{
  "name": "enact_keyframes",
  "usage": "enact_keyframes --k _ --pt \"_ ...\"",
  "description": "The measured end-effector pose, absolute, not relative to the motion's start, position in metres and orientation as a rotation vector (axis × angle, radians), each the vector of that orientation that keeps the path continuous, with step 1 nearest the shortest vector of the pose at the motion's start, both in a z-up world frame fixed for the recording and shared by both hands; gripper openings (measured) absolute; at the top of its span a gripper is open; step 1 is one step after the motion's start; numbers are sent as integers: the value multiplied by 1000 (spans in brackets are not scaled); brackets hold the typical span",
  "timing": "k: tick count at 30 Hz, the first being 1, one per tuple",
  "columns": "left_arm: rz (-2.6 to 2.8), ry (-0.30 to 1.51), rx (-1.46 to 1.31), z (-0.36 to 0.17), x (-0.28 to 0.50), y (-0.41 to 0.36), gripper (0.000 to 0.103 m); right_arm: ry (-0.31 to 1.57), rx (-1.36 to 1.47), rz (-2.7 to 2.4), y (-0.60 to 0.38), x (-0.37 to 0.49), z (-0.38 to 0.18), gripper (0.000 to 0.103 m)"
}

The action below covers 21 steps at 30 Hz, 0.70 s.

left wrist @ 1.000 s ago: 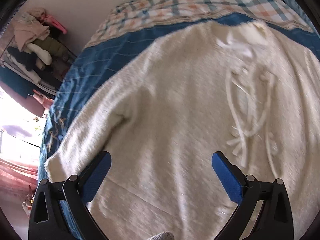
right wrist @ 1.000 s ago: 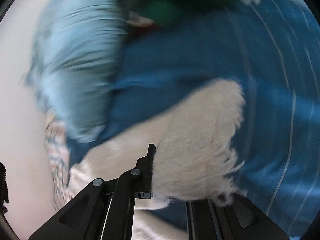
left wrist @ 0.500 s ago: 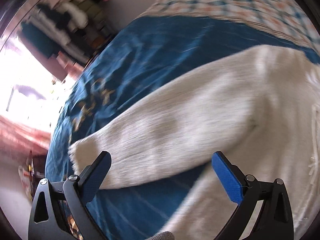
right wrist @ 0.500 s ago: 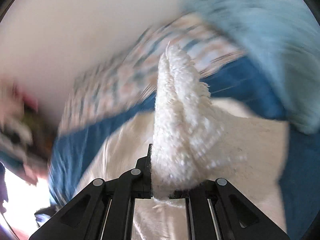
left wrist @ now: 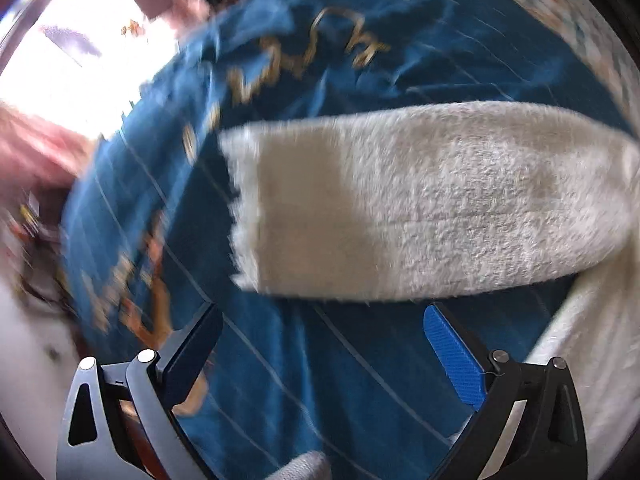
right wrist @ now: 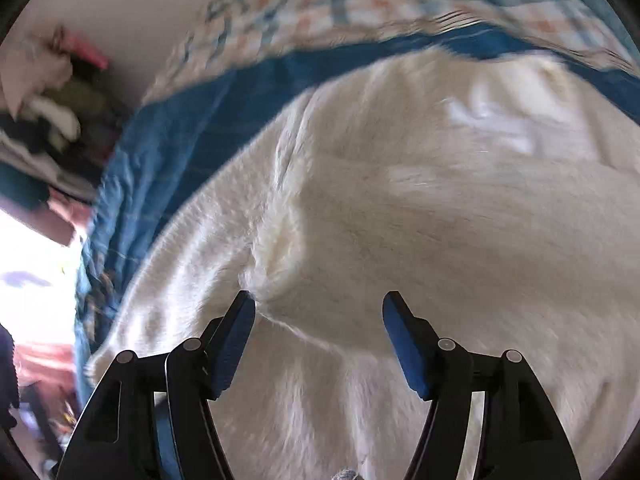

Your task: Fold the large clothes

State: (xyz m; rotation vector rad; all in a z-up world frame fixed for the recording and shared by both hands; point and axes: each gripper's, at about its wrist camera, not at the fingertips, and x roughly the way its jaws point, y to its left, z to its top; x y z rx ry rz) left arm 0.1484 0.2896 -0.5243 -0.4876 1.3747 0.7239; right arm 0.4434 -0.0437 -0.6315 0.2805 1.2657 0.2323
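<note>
Fluffy cream sweater (right wrist: 400,208) (sleeve (left wrist: 420,208) outstretched) on blue bedspread (left wrist: 320,380).

Blurred clothes pile (right wrist: 44,120); sweater (right wrist: 400,220) cut off at frame edge.

Right gripper (right wrist: 318,324) fingers opening over the cream sweater (right wrist: 400,220), nothing clamped; blue bedspread (right wrist: 180,132) beyond, far left.

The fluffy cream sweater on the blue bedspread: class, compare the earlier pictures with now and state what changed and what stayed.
The right gripper, earlier shut on the sweater's sleeve, carried it across onto the sweater's body; its jaws are now opening, nothing between them. The left gripper swept from the body out to the other sleeve's cuff. Unchanged: left gripper open and empty, sweater lying on the blue bedspread.
</note>
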Motion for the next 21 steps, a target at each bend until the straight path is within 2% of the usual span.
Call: enact_keyframes --k 6,7,8,9,11,12,13,14,15,16,17,21 --pt "720 1224 -1032 -569 143 339 102 1341 407 103 -102 393 -622 68" --pt "743 1194 -1069 -575 145 347 98 1348 438 88 -110 381 -618 68" --pt "790 1158 -1102 -582 147 358 92 1355 467 73 -116 374 -617 68" --pt "843 1143 -1115 -589 150 368 78 1360 492 55 -126 358 -617 68" --pt "935 1108 -1108 -596 157 382 73 1367 499 16 -132 340 -621 68" --pt "977 1091 -1072 -593 163 386 64 1366 473 -15 -132 336 -622 68" --pt "996 1082 -1044 -589 169 387 51 1363 419 -61 -130 335 -622 68" --pt "994 1073 -1001 -584 180 388 42 1359 296 -153 -123 335 -623 71" --pt "986 1070 -951 -577 191 388 24 1359 204 -220 -115 339 -624 76" --pt "988 1067 -900 -570 201 386 15 1356 131 -277 -109 342 -626 89" --pt "987 1058 -838 -561 211 383 13 1350 83 -316 -105 345 -627 92" --pt "948 1026 -568 -520 251 367 10 1299 -3 -362 -87 363 -628 92"
